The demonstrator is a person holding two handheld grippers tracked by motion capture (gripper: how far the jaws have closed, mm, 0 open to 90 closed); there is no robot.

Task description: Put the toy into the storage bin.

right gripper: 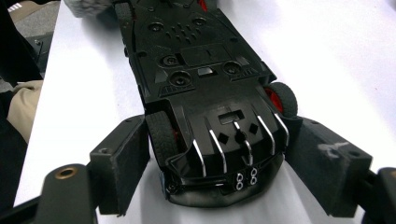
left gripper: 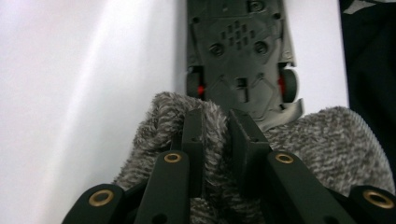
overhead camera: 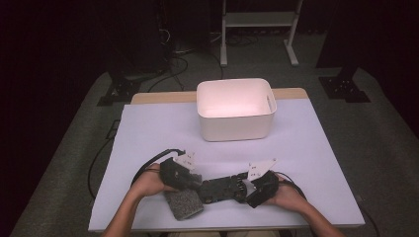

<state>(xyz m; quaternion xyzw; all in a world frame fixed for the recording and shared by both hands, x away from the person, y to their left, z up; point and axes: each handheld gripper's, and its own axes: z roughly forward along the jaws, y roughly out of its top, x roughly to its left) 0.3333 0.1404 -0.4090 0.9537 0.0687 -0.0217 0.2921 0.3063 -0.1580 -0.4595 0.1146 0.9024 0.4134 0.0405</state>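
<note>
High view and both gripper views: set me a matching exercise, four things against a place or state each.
Things:
1. toy car
2. grey fuzzy cloth
3. white bin
4. left gripper

States:
A. empty, at the table's far edge
B. upside down, rear end between the right gripper's jaws
C. shut on a fold of fabric
D. lying by the car's other end

Pairs: 1-B, 2-D, 3-A, 4-C
</note>
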